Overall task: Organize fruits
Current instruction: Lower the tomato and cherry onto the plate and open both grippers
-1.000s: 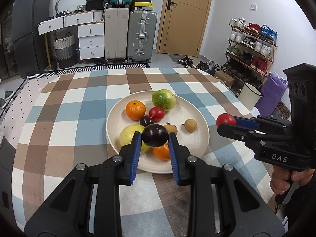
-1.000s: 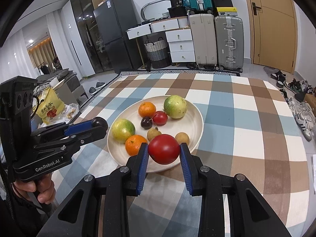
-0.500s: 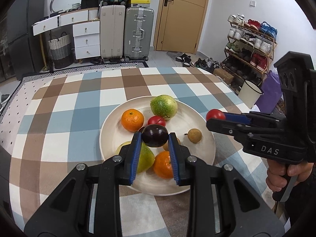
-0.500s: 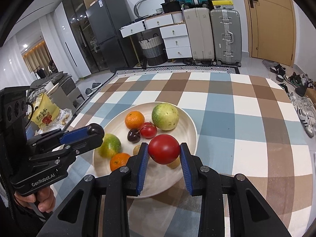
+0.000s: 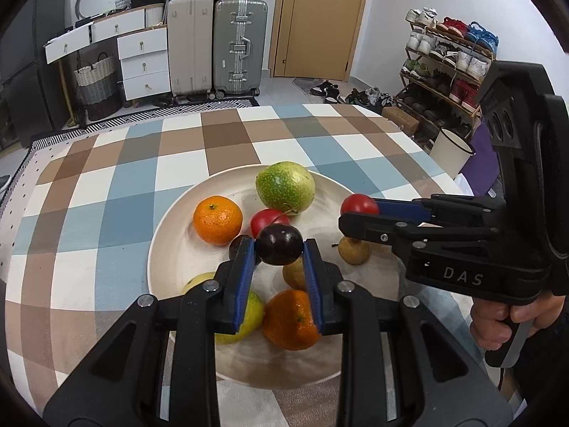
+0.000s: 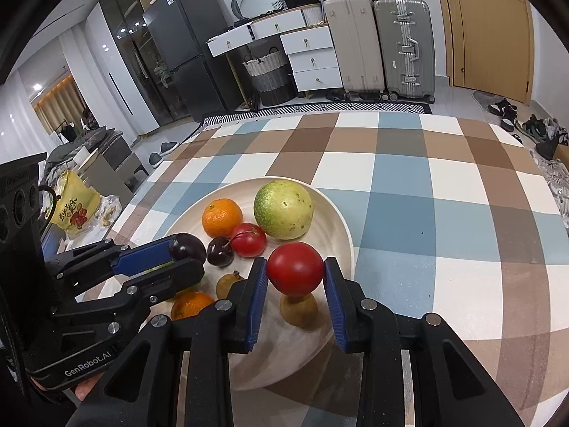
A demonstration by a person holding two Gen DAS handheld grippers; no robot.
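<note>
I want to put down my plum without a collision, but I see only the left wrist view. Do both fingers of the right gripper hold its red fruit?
Observer: Yes. The right gripper has both blue fingers pressed on the red tomato.
Operator: Something dark is half hidden beside my plum. What is it?
Observer: A dark cherry, lying next to the small red fruit.
Operator: Anything beside the table?
Observer: A yellow bag, past its left edge.

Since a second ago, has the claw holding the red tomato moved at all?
Yes. The right gripper, shut on the red tomato, has advanced over the plate: the tomato was at its near rim, and now hangs above the fruit inside.
</note>
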